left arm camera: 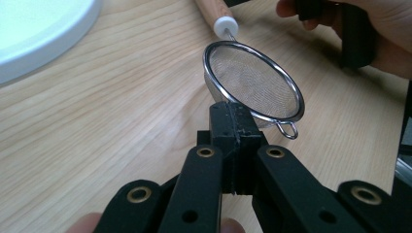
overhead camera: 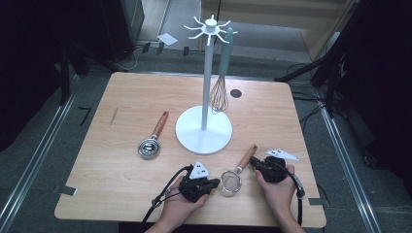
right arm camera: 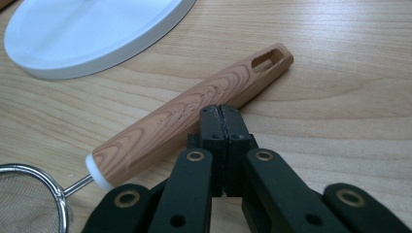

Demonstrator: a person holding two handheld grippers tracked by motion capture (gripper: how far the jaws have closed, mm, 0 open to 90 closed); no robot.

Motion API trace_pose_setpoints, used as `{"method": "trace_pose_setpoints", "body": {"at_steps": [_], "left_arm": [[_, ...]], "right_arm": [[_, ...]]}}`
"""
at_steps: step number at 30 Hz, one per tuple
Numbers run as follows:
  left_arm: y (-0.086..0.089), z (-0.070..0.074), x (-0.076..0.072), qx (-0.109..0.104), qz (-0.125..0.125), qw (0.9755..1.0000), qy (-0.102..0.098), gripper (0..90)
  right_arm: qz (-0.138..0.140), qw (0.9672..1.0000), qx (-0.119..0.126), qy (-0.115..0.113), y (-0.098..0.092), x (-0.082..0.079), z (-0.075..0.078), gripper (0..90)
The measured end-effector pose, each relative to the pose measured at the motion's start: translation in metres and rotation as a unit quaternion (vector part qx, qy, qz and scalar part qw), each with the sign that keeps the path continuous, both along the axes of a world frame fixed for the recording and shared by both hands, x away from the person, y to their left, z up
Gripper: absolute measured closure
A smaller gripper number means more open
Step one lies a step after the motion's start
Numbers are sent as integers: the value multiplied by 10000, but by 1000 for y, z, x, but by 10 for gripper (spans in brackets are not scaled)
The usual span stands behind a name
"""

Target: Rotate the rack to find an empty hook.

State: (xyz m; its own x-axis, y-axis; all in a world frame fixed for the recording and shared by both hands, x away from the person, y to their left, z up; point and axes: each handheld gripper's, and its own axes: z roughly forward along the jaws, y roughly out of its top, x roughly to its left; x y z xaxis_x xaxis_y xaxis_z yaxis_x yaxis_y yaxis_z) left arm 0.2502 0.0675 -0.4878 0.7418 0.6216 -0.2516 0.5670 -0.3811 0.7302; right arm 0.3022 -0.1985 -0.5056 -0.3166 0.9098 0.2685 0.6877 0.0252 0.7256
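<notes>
Strainer (left arm camera: 252,87): round steel mesh bowl, tapered woodgrain handle (right arm camera: 194,114).

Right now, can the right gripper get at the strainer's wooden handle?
Probably yes. The right gripper sits right beside the handle with nothing between them, but its jaws are shut and would need to open first.

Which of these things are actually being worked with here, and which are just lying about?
In the job:
- strainer, between the two grippers
- left gripper, shut, by its rim
- right gripper, shut, by its wooden handle

Lying about:
- rack
- whisk hanging on the rack
- scoop
</notes>
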Motion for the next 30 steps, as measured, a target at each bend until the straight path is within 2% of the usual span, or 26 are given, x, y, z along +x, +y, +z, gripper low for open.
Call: {"method": "trace_pose_setpoints", "body": {"at_steps": [6,14,20,25,30], "left_arm": [[-16,-5,-2,21,-138,9999,76,900],[-33,-7,-3,-1,-274,9996,107,900],[-46,-8,-4,65,-366,9993,96,900],[-36,-6,-4,68,-278,9996,-3,887],[-10,-1,-5,-49,22,9998,-206,762]], "right_arm": [[3,10000,39,14,-5,3,-1,900],[207,9998,-9,35,-1,5,1,900],[281,9996,-44,2,1,5,1,900],[230,9997,-37,-24,-3,5,3,900],[133,9999,74,-61,-9,5,10,791]]}}
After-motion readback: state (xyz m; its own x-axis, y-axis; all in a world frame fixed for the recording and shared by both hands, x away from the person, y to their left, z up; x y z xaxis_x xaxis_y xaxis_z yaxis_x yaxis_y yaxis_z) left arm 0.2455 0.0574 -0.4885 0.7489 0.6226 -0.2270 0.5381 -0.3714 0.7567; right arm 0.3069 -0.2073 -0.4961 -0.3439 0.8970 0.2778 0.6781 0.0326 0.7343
